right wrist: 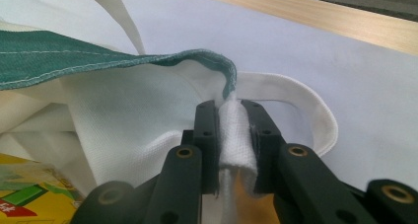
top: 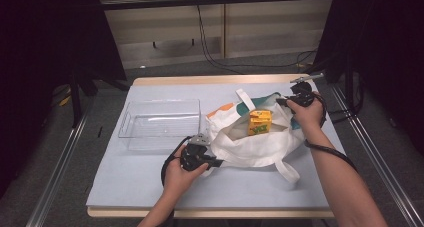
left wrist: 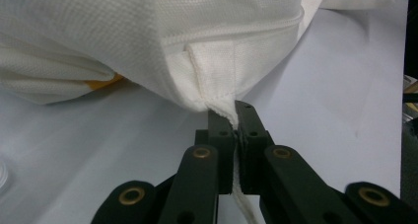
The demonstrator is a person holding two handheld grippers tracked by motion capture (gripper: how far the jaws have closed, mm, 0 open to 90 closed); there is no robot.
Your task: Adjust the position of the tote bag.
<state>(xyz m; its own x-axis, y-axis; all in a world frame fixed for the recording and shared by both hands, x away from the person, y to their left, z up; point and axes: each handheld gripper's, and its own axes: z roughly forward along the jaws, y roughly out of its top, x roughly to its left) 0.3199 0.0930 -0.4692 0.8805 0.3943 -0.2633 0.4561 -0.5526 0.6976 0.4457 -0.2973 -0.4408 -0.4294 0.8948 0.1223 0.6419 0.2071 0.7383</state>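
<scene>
A white cloth bag (top: 252, 144) with a green and orange printed panel lies open in the middle of the table. A yellow carton (top: 260, 122) stands in its mouth, and the carton's corner (right wrist: 29, 202) peeks in at the lower left of the right gripper view. My left gripper (top: 212, 162) pinches the bag's near left rim; its jaws (left wrist: 236, 130) are shut on the white fabric at a handle seam. My right gripper (top: 284, 102) holds the far right rim, shut on a bunched fold of cloth (right wrist: 234, 130) beside the green edge (right wrist: 98, 61).
A clear plastic tray (top: 160, 123) sits left of the bag on the pale blue table cover (top: 150, 177). Bag handles (top: 289, 171) trail toward the front and back. The wooden table edge (top: 210, 80) runs along the far side, with cables on the floor beyond.
</scene>
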